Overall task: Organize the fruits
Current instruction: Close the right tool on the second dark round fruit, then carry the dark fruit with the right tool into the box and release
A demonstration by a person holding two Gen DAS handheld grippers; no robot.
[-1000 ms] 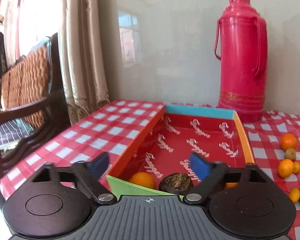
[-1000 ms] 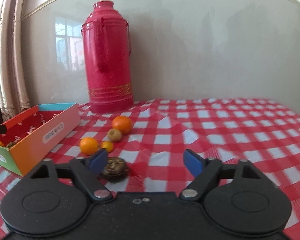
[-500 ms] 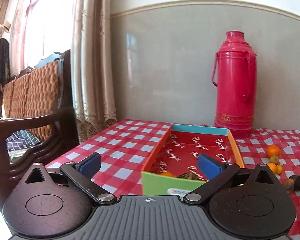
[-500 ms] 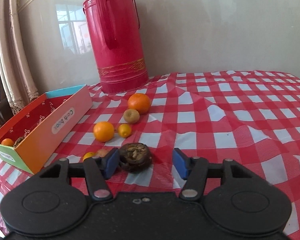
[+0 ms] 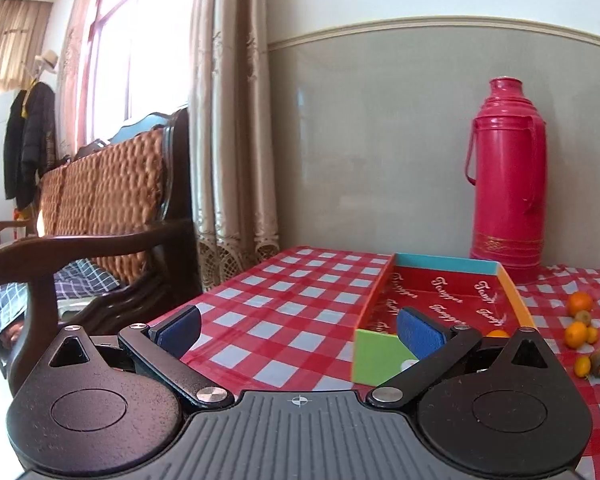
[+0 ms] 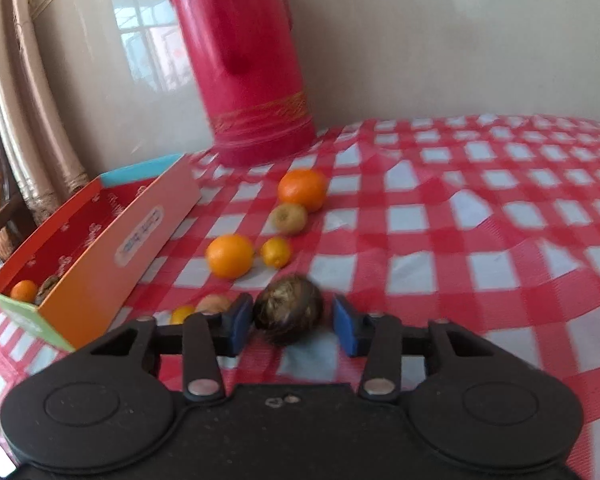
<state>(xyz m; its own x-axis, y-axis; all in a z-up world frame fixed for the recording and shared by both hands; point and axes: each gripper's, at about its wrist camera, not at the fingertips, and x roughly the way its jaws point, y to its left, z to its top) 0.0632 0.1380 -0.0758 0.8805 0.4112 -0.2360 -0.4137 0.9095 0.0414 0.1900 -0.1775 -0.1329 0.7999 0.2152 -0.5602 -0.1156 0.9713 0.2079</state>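
Left gripper [image 5: 298,330], jaws wide, nothing between; open cardboard box [image 5: 518,298] at one o'clock; pink thermos [image 5: 506,184] behind; loose fruits [image 5: 578,322] at three o'clock.

Box [image 5: 440,304] red lining: repeated white script, approx "Tanger"; side label unreadable.

Left gripper [image 5: 298,330] jaws spread wide; right gripper [image 6: 288,326] jaws closing, angled downward

The top of the red flask [image 6: 244,64] is cut off by the edge and blurred. Two small fruits [image 6: 204,310] are half hidden behind the right gripper [image 6: 287,322]
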